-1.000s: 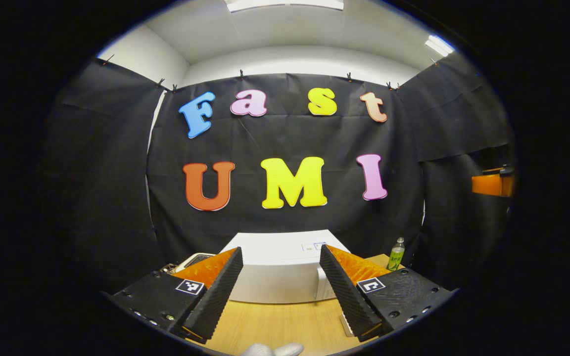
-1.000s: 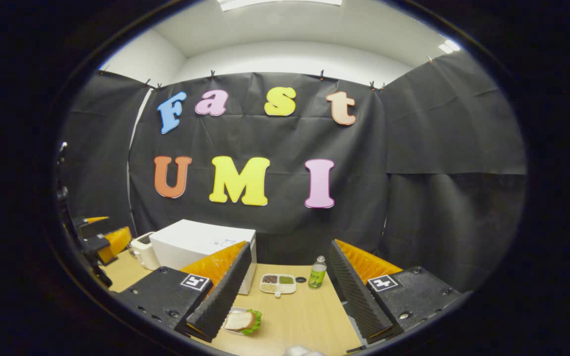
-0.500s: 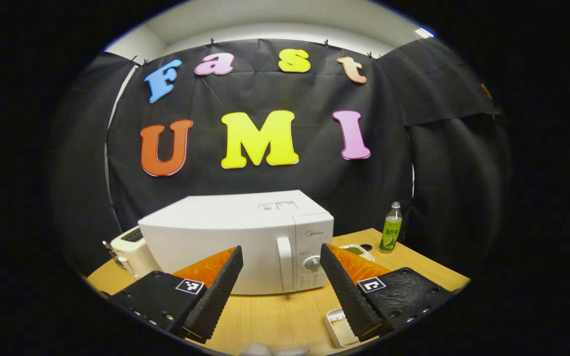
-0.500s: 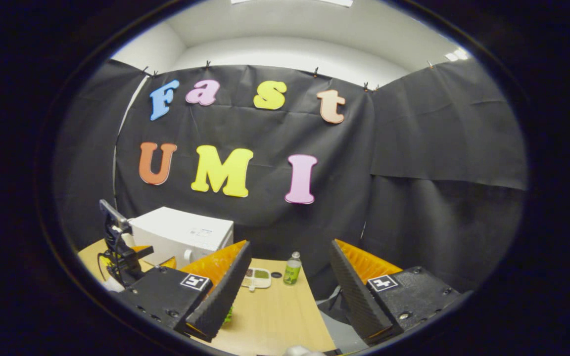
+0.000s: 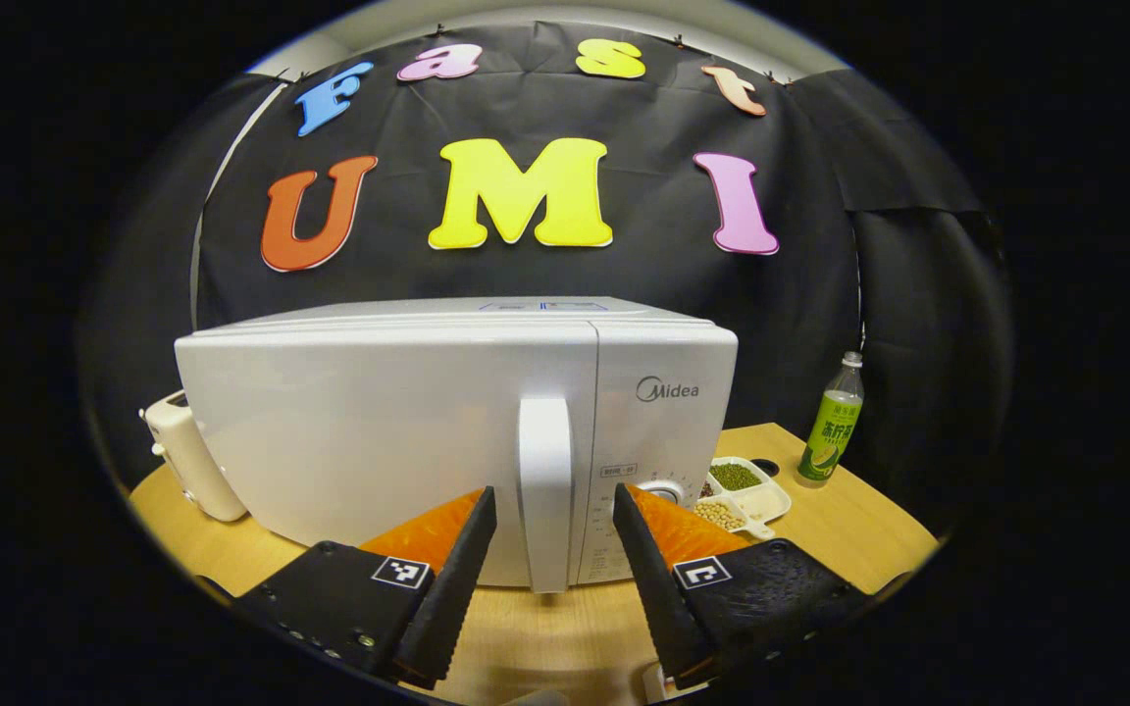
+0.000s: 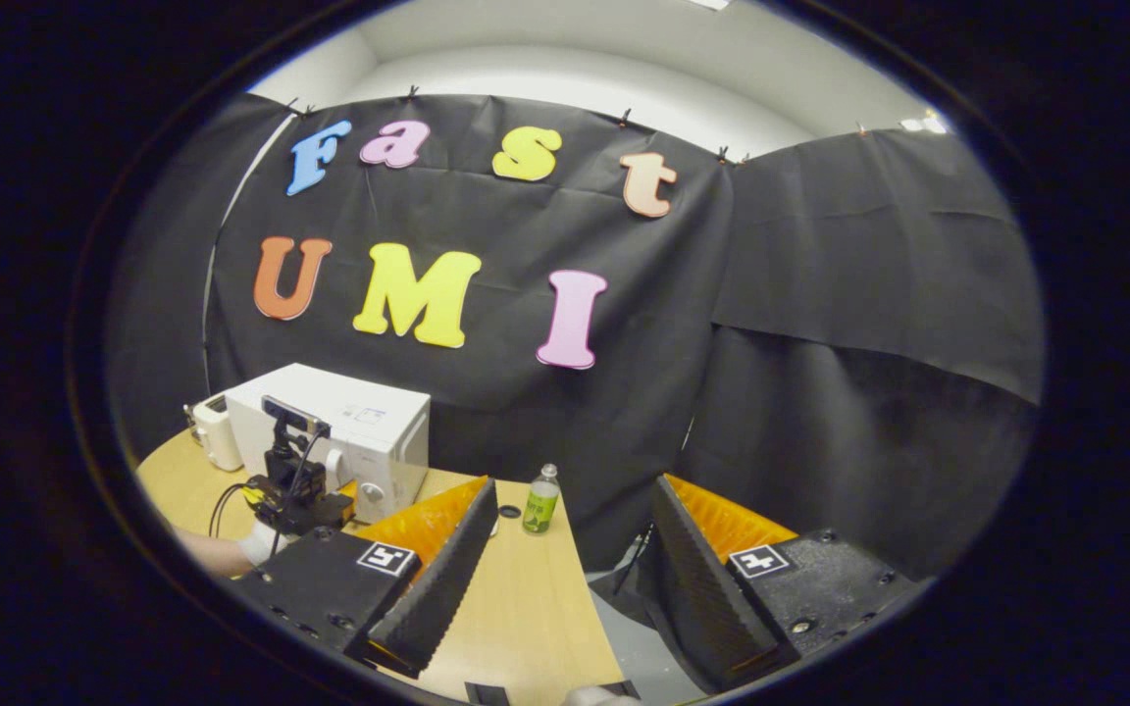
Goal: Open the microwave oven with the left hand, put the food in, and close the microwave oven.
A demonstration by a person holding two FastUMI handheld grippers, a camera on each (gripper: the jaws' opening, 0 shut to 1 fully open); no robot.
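Left tongs (image 5: pixel 545 579) have closed in on the microwave (image 5: pixel 447 431), released, straddling its door handle (image 5: pixel 545 490) without touching | door still shut on the desk (image 5: pixel 849 520); grasp looks next | right tongs (image 6: pixel 565 579) released, well apart, beside bottle (image 6: pixel 540 500).

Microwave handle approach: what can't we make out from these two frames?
- Contact with the handle: left gripper view shows it between the open left hand-held gripper fingers; touching or not can't be judged.
- Microwave interior: hidden by the closed door.
- Divided tray: partly covered by a finger.
- Left hand-held gripper in right gripper view: too small to read.
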